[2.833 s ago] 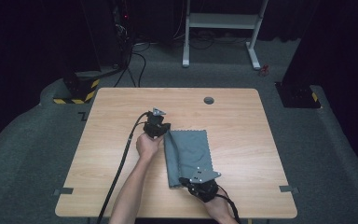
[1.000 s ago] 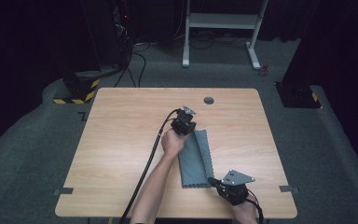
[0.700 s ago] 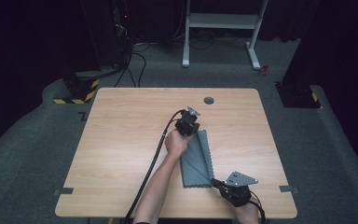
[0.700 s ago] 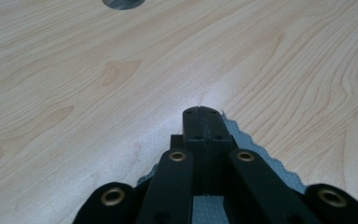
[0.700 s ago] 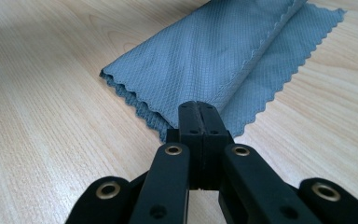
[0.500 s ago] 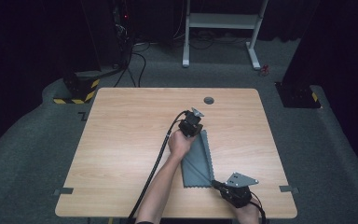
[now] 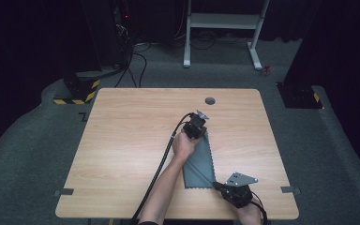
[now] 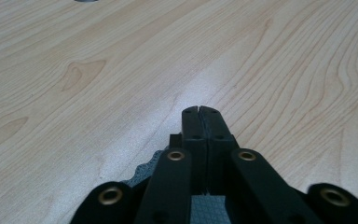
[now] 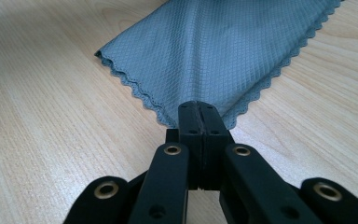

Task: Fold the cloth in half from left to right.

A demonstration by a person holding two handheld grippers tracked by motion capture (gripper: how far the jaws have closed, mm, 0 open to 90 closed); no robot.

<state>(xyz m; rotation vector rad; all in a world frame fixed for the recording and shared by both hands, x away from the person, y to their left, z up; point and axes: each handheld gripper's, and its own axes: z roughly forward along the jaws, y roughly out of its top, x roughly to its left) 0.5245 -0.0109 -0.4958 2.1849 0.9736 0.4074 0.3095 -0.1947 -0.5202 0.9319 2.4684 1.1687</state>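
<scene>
A small round dark grommet hole (image 7: pixel 210 101) sits in the light wood-grain table (image 7: pixel 122 140) toward twelve o'clock, well apart from the work; nothing else lies on the tabletop near the cloth. Beyond the far edge stand a white metal frame (image 7: pixel 225 21) and a black block with yellow-black hazard stripes (image 7: pixel 77 89) on the grey carpet.

The grey, diamond-textured cloth with scalloped edges (image 7: pixel 199 161) lies on the table's right half, toward five o'clock from centre. It is folded into a long narrow wedge, its long axis running from about eleven o'clock to five o'clock: narrow at the far end, wider at the near end.

The left gripper (image 7: pixel 198 125) holds the far, narrow end, its jaws pressed together; cloth shows beneath them in the left gripper view (image 8: pixel 200 112), though whether it is actually pinched there is hard to see. The right gripper (image 7: pixel 220 187) has its jaws closed on the near corner of the cloth (image 9: pixel 223 51), seen in the right gripper view (image 9: pixel 199 108).
</scene>
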